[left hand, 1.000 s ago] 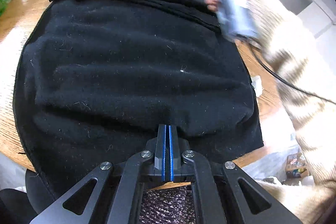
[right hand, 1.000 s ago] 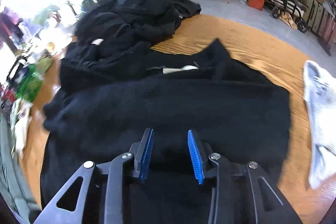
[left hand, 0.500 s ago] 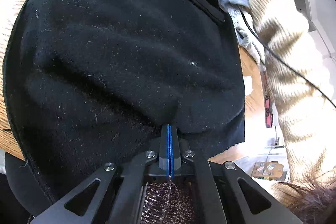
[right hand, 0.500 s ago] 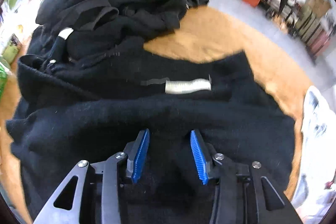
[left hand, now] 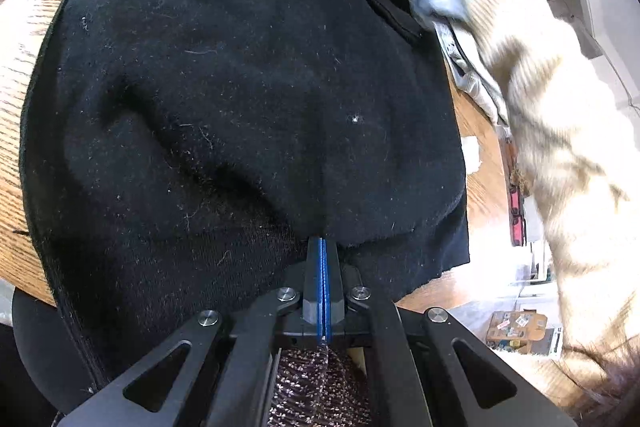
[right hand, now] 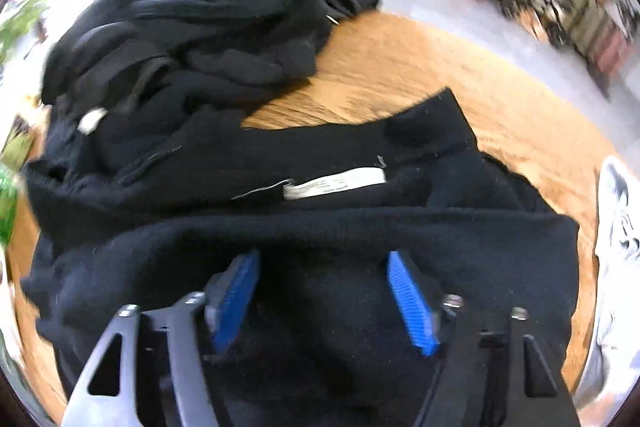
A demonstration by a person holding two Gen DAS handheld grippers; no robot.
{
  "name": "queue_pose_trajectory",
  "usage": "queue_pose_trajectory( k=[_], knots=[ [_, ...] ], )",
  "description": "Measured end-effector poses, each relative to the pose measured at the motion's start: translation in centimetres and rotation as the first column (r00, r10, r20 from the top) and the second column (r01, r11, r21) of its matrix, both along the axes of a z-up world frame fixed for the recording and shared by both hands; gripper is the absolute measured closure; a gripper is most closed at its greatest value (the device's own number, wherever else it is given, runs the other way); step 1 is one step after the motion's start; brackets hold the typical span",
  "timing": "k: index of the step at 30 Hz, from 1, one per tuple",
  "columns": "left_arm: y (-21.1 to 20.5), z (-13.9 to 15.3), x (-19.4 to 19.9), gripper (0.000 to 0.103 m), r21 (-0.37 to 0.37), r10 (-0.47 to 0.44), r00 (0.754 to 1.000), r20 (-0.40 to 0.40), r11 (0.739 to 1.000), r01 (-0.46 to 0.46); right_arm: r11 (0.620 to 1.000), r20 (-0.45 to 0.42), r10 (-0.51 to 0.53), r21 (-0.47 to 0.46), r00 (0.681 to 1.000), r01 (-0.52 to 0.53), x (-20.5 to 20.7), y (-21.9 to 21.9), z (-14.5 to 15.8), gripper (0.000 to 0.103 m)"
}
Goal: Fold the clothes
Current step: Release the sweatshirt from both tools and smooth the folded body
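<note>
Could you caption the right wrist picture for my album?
Open right gripper poised over a black fuzzy sweater with a white neck label, on a round wooden table.

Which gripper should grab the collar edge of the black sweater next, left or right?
Right. The right gripper is open, hovering over the black sweater just short of the collar with the white label. The left gripper is already shut on the near hem.

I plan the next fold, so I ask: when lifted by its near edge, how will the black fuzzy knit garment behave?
The black fuzzy knit garment probably flops and drapes: it already lies in soft bulges and creases. It seems unlikely to slip, since the left hand-held gripper is shut on its fuzzy hem. Layers may slide apart, being loosely stacked.
</note>
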State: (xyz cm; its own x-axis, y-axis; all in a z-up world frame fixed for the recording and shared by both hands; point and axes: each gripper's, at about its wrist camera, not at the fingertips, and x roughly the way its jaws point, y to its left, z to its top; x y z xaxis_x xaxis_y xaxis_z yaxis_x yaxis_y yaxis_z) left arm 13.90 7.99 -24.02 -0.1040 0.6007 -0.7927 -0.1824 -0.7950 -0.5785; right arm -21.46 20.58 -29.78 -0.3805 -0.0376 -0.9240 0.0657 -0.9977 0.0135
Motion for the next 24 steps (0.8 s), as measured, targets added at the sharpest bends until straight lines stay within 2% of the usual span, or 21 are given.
queue_pose_trajectory(
  k=[1,2,5,9,14,18,20,21,24],
  knots=[
    [0.0,0.2,0.1,0.100,-0.009,0.008,1.000,-0.009,1.000,-0.008,0.999,-0.023,0.019,-0.044,1.000,-0.020,1.4,0.3,0.8,0.051],
    [-0.1,0.5,0.2,0.100,-0.020,0.018,1.000,-0.021,1.000,-0.018,0.995,-0.048,0.034,-0.094,0.998,-0.039,2.8,0.7,1.6,0.051],
    [-0.5,1.2,0.4,0.100,-0.059,0.046,0.998,-0.046,0.997,-0.049,0.986,-0.075,0.066,-0.146,0.995,-0.076,7.0,1.9,3.4,0.048],
    [-1.1,1.5,0.1,0.100,-0.104,0.095,0.993,-0.066,0.989,-0.101,0.986,-0.102,0.163,-0.020,0.981,-0.166,11.3,2.8,4.6,0.048],
    [-4.2,1.3,0.8,0.100,-0.118,0.149,0.987,-0.057,0.981,-0.155,0.980,-0.134,0.183,-0.046,0.974,-0.191,11.5,-0.2,5.9,0.049],
    [-5.7,1.0,0.9,0.100,-0.127,0.177,0.983,-0.045,0.975,-0.181,0.987,-0.100,0.146,-0.056,0.984,-0.152,7.9,-4.8,3.0,0.050],
    [-5.9,0.8,0.8,0.100,-0.107,0.180,0.983,-0.032,0.977,-0.182,0.988,-0.071,0.133,-0.069,0.989,-0.138,6.3,-6.8,1.4,0.047],
    [-6.1,0.7,0.7,0.100,-0.092,0.180,0.983,-0.025,0.979,-0.182,0.991,-0.047,0.133,-0.026,0.990,-0.135,5.8,-7.8,0.5,0.044],
    [-6.5,0.3,0.5,0.100,-0.057,0.178,0.984,-0.009,0.982,-0.179,0.994,-0.009,0.106,0.014,0.994,-0.106,4.1,-8.9,0.2,0.042]
  ],
)
